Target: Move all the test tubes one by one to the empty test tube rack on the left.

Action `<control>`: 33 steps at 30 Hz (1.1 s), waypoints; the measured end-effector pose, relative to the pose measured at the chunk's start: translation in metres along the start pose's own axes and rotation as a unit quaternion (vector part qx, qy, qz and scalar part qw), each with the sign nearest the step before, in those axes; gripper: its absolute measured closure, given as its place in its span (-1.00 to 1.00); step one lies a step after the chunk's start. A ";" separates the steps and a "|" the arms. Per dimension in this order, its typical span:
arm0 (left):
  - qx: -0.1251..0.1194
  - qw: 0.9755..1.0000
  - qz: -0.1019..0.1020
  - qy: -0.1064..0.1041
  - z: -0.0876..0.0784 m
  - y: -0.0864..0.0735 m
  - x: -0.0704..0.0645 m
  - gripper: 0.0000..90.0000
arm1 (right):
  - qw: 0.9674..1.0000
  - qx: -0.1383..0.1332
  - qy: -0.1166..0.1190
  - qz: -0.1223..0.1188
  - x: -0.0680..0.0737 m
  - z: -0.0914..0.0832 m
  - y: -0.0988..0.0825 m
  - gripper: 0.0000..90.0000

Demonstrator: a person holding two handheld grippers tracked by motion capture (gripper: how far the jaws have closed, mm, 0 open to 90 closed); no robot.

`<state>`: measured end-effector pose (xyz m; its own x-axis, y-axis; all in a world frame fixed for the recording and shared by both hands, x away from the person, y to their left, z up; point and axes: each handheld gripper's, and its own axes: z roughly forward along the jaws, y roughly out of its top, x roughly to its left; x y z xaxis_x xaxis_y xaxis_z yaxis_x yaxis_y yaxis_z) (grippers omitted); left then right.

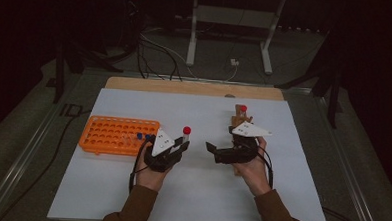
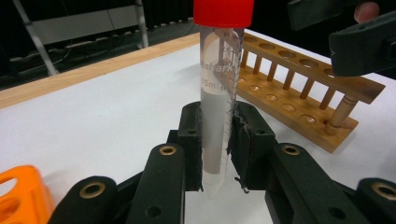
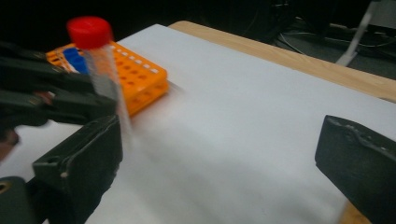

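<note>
Red-capped tube stands upright, clamped low in the left claw, just right of the orange rack, cap up, probably for slotting in; right claw gapes empty, farther right of that rack.

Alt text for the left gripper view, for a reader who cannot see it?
The left gripper clamps an upright clear tube with a red cap over a white table. A wooden rack lies behind; an orange rack sits lower left.
</note>
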<state>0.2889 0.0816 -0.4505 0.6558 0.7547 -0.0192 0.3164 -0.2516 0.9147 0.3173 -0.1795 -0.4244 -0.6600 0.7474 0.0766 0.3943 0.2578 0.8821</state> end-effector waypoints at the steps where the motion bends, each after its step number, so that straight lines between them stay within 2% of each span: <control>1: 0.000 1.000 -0.001 0.001 -0.002 0.000 0.001 0.66 | 1.000 0.001 -0.003 0.001 -0.001 -0.001 -0.001 -0.99; 9: -0.002 1.000 -0.012 0.010 -0.014 -0.006 0.011 0.66 | 1.000 0.001 -0.021 -0.001 -0.010 -0.008 -0.007 -0.99; 16: -0.007 1.000 -0.019 0.019 -0.027 -0.008 0.020 0.66 | 0.999 -0.003 -0.031 0.008 -0.016 -0.014 -0.009 -0.99; 33: -0.020 0.998 -0.044 0.050 -0.068 -0.019 0.052 0.66 | 0.999 -0.011 -0.049 0.020 -0.030 -0.027 -0.018 -0.99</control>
<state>0.2704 0.1667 -0.4410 0.5542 0.8300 -0.0622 0.3411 -0.1583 0.9266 0.3130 -0.2229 -0.4301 -0.5777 0.8135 0.0677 0.4052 0.2138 0.8889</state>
